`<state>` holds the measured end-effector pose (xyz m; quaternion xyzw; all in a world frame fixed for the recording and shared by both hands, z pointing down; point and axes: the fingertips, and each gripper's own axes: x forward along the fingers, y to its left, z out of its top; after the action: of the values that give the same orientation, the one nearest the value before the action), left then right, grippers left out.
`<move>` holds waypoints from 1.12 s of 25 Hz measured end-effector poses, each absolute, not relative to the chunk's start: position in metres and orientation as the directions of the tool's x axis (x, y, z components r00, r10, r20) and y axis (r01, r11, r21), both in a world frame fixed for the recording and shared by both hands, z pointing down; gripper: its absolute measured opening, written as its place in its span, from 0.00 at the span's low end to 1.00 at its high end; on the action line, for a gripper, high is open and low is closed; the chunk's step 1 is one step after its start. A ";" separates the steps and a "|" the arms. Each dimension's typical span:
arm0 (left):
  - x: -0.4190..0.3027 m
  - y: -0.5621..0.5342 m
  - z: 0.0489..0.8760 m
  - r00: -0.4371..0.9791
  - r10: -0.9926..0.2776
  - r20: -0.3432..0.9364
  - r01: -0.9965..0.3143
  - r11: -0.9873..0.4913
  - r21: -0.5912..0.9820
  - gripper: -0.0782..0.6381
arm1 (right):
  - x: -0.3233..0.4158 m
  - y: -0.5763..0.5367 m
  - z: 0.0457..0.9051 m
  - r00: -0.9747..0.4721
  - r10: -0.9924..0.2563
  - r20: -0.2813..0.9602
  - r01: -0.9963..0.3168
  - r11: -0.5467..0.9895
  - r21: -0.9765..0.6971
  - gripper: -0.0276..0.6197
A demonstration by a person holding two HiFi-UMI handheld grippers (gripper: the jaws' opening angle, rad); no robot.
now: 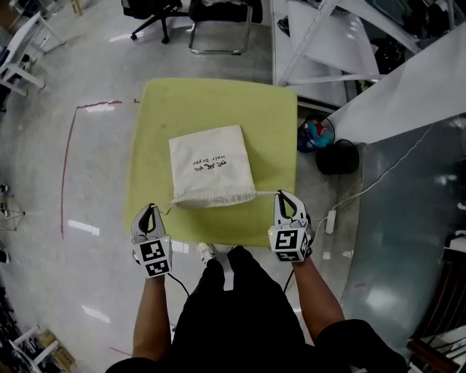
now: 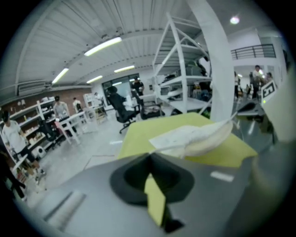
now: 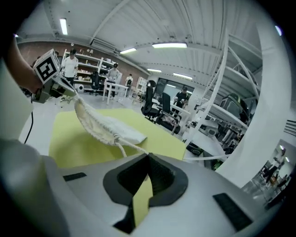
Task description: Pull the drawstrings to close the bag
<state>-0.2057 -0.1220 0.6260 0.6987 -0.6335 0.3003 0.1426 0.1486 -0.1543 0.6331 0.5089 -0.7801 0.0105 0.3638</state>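
A cream drawstring bag (image 1: 211, 166) with dark print lies on the yellow-green table (image 1: 273, 116), its gathered mouth toward me. My left gripper (image 1: 151, 212) is shut on the left drawstring (image 1: 166, 209) at the table's near left corner. My right gripper (image 1: 285, 198) is shut on the right drawstring (image 1: 266, 193) at the near right. In the left gripper view the bag (image 2: 194, 136) hangs lifted off the table with its cord running into the shut jaws. In the right gripper view the puckered bag mouth (image 3: 95, 125) and the cord (image 3: 134, 148) lead to the shut jaws.
Office chairs (image 1: 193, 18) stand beyond the table's far edge. A white frame and panels (image 1: 378, 80) fill the right side, with a dark round object (image 1: 337, 156) and a cable on the floor beside the table. My legs are at the near edge.
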 end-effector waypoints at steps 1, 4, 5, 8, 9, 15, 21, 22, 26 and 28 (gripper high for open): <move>-0.207 -0.125 0.616 0.022 -0.812 0.583 -0.975 -0.147 -0.168 0.12 | 0.148 -0.157 0.622 -0.214 -0.803 0.556 -0.810 0.464 0.358 0.05; -0.211 -0.134 0.586 0.043 -0.845 0.533 -0.986 -0.123 -0.116 0.12 | 0.145 -0.166 0.588 -0.198 -0.848 0.492 -0.826 0.415 0.382 0.05; -0.211 -0.139 0.575 0.049 -0.857 0.512 -0.986 -0.122 -0.109 0.12 | 0.144 -0.170 0.577 -0.194 -0.861 0.470 -0.832 0.398 0.387 0.05; -0.207 -0.155 0.538 0.069 -0.897 0.437 -0.986 -0.128 -0.106 0.12 | 0.143 -0.181 0.540 -0.195 -0.896 0.400 -0.853 0.356 0.382 0.05; -0.205 -0.159 0.525 0.077 -0.907 0.413 -0.986 -0.130 -0.101 0.12 | 0.142 -0.183 0.526 -0.199 -0.905 0.375 -0.859 0.345 0.377 0.05; -0.197 -0.169 0.464 0.110 -0.946 0.306 -0.985 -0.146 -0.095 0.12 | 0.142 -0.186 0.456 -0.204 -0.951 0.233 -0.912 0.271 0.308 0.05; -0.184 -0.170 0.424 0.153 -0.957 0.247 -0.978 -0.183 -0.105 0.12 | 0.150 -0.183 0.418 -0.192 -0.970 0.149 -0.936 0.226 0.269 0.05; -0.184 -0.169 0.418 0.163 -0.959 0.233 -0.978 -0.187 -0.088 0.12 | 0.150 -0.181 0.414 -0.191 -0.971 0.144 -0.938 0.223 0.265 0.05; -0.187 -0.169 0.398 0.170 -0.971 0.167 -0.983 -0.180 -0.044 0.12 | 0.150 -0.179 0.399 -0.189 -0.976 0.111 -0.946 0.211 0.247 0.05; -0.185 -0.170 0.393 0.177 -0.971 0.158 -0.982 -0.186 -0.040 0.12 | 0.152 -0.177 0.391 -0.180 -0.980 0.089 -0.948 0.197 0.250 0.05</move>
<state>-0.1853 -0.1699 0.3927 0.7664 -0.6371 0.0738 0.0351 0.1519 -0.1773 0.3910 0.6301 -0.7649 -0.0687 0.1147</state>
